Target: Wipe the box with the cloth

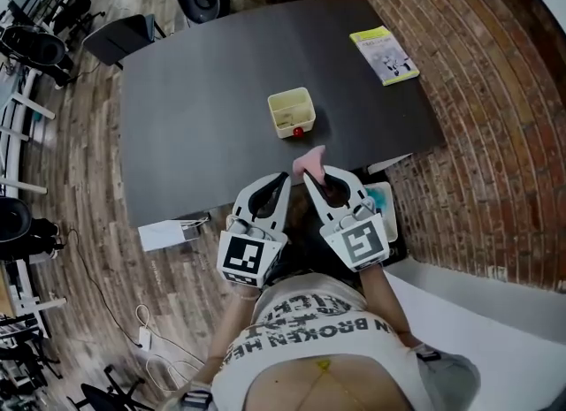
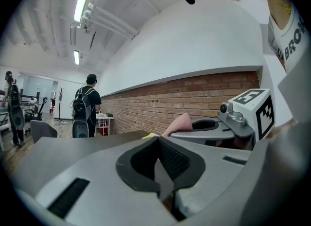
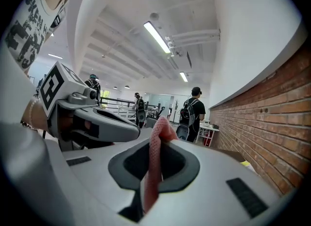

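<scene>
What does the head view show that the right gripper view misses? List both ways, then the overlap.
Head view only: the open-topped box with a small red thing at its near side. Right gripper view only: ceiling strip lights and people standing far off. Both: the right gripper shut on the pink cloth, the left gripper beside it, and the brick wall.

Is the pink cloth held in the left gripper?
No, the pink cloth is pinched between the jaws of the right gripper, while the left gripper is shut with nothing in it.
</scene>
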The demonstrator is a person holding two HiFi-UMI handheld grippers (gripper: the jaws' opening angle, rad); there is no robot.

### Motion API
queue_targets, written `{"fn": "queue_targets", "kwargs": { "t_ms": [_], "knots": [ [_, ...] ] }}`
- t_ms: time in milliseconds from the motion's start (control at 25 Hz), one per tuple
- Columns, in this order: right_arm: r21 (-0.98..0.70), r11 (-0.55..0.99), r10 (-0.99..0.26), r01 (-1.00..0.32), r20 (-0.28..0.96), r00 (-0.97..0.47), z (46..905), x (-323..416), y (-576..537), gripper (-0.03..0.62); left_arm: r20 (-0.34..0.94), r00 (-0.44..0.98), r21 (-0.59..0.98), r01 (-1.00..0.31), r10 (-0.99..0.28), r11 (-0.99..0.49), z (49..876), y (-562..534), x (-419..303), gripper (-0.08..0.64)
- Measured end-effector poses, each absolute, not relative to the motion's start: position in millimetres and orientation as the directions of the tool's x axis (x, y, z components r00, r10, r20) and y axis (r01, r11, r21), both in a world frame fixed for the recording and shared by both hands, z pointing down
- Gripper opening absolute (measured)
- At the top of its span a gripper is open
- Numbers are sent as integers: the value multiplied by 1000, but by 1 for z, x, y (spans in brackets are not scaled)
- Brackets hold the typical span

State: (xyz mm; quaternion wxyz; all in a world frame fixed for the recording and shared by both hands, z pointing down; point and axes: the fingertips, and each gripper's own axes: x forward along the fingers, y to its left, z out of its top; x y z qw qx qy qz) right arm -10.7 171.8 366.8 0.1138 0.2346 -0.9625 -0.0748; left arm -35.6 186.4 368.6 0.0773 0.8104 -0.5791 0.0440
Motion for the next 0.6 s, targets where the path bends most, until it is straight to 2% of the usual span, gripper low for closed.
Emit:
{"fn": "queue_targets", "kwargs": {
  "t_ms": [600],
  "knots": [
    [198,936,-328,-291,190,-925,356,-39,34,17,171,192,45,-981,-966,-187,352,52,-57,8]
  ]
}}
